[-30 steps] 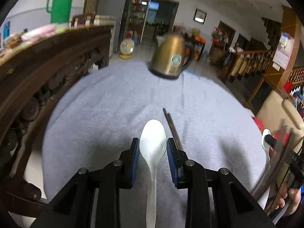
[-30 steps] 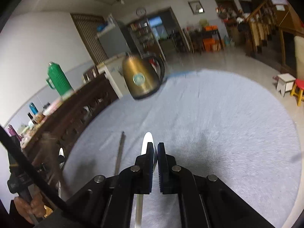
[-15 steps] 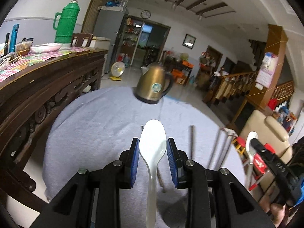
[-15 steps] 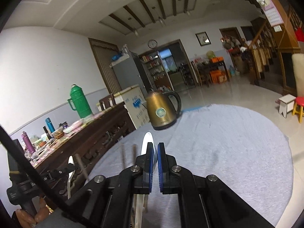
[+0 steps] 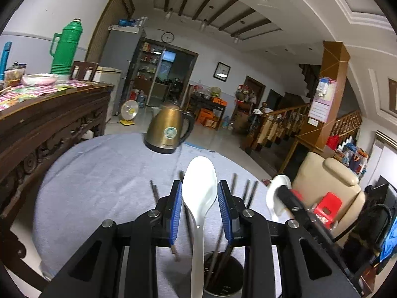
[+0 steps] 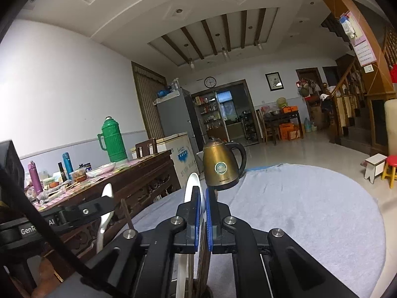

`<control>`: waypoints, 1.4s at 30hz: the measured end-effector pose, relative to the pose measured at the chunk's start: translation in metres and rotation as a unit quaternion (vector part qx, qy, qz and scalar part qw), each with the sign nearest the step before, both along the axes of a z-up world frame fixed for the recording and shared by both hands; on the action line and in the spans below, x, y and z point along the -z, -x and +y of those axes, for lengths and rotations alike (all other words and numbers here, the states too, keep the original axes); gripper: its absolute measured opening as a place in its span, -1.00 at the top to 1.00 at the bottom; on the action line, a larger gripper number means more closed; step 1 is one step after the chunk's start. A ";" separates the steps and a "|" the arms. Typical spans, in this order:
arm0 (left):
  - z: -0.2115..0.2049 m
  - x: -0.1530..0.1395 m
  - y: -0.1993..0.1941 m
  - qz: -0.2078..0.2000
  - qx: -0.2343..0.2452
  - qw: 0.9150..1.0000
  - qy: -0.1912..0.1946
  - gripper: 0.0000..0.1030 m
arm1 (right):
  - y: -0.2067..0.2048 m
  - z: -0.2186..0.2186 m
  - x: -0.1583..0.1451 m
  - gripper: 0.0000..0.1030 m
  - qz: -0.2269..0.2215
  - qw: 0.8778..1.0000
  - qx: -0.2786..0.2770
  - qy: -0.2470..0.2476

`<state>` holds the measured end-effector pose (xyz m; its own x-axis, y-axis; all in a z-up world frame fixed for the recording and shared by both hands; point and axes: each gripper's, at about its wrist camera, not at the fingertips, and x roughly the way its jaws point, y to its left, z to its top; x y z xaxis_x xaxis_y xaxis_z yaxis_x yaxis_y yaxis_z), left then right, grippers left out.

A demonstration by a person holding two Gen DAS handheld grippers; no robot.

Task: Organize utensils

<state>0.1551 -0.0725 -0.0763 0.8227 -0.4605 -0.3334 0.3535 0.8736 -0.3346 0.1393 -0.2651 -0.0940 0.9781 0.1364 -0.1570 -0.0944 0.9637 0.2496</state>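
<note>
Spoons fill both of our tools. In the left wrist view, our left tool (image 5: 199, 208) stands partly open with a white spoon (image 5: 198, 191) between its blue pads (image 5: 176, 211), bowl forward and facing us, handle running back under the tool. The bowl's edges sit at or just inside the pads; we cannot tell how firmly they press. Directly below this tool we see a dark round holder (image 5: 223, 277) with several dark chopsticks (image 5: 218, 248) standing in it, their tips fanning up on both sides of the spoon. The spoon's handle end hangs just over the holder's mouth.

To the right of the left tool, our right tool (image 5: 282, 193) comes into that view carrying a second white spoon (image 5: 276, 193). In the right wrist view, the right tool (image 6: 203, 211) is closed to a thin slit, clamping that spoon (image 6: 192, 186) edge-on, with the bowl rising past the fingertips and the handle dropping beneath. The left tool (image 6: 109, 206) shows to its left, with its own spoon (image 6: 105, 213).

Ahead of both tools lies the round worktop (image 5: 99, 173) under a grey cloth, and a brass-coloured kettle (image 5: 168, 131) stands at its far edge. A dark carved sideboard (image 5: 49, 124) with a green thermos (image 5: 63, 47) runs along the left.
</note>
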 end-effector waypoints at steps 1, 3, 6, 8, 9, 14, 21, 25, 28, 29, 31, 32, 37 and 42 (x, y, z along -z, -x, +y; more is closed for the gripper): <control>-0.004 0.002 0.001 -0.004 0.005 1.000 -0.001 0.41 | -0.001 0.001 0.003 0.91 -0.001 1.000 0.003 0.001; -0.011 0.005 0.002 -0.009 0.012 1.000 -0.003 0.41 | -0.002 0.001 0.007 0.91 -0.002 1.000 0.006 -0.002; -0.017 0.011 0.001 -0.005 0.022 1.000 -0.002 0.41 | -0.001 0.000 0.012 0.90 -0.003 1.000 0.014 0.006; -0.018 0.013 0.000 -0.002 0.023 1.000 -0.005 0.41 | -0.001 0.000 0.014 0.91 -0.003 1.000 0.019 0.006; -0.017 0.013 0.000 -0.002 0.023 1.000 -0.004 0.41 | -0.001 -0.002 0.014 0.91 -0.003 1.000 0.023 0.005; -0.012 0.007 0.003 -0.007 0.021 1.000 -0.012 0.41 | -0.003 -0.004 0.013 0.91 0.002 1.000 0.028 0.007; 0.021 -0.006 0.000 -0.003 -0.014 0.999 -0.032 0.41 | -0.009 -0.032 0.005 0.91 0.036 0.998 0.031 -0.031; 0.041 0.004 -0.026 0.047 -0.040 0.997 -0.053 0.41 | -0.038 -0.062 0.008 0.91 0.116 0.991 0.067 -0.033; 0.044 0.038 -0.067 0.158 -0.051 0.981 -0.097 0.41 | -0.084 -0.080 0.030 0.91 0.240 0.969 0.061 -0.011; 0.045 0.049 -0.077 0.187 -0.046 0.976 -0.099 0.41 | -0.104 -0.086 0.045 0.91 0.298 0.953 0.052 -0.001; 0.041 0.082 -0.103 0.267 -0.043 0.954 -0.129 0.41 | -0.131 -0.099 0.070 0.91 0.377 0.925 0.044 -0.009; 0.038 0.102 -0.114 0.310 -0.041 0.939 -0.145 0.41 | -0.140 -0.105 0.081 0.91 0.408 0.912 0.037 -0.019; 0.037 0.152 -0.140 0.396 -0.027 0.905 -0.155 0.41 | -0.172 -0.129 0.119 0.91 0.513 0.857 0.035 -0.025; 0.026 0.153 -0.154 0.413 -0.002 0.894 -0.172 0.40 | -0.193 -0.129 0.130 0.79 0.575 0.818 0.026 -0.008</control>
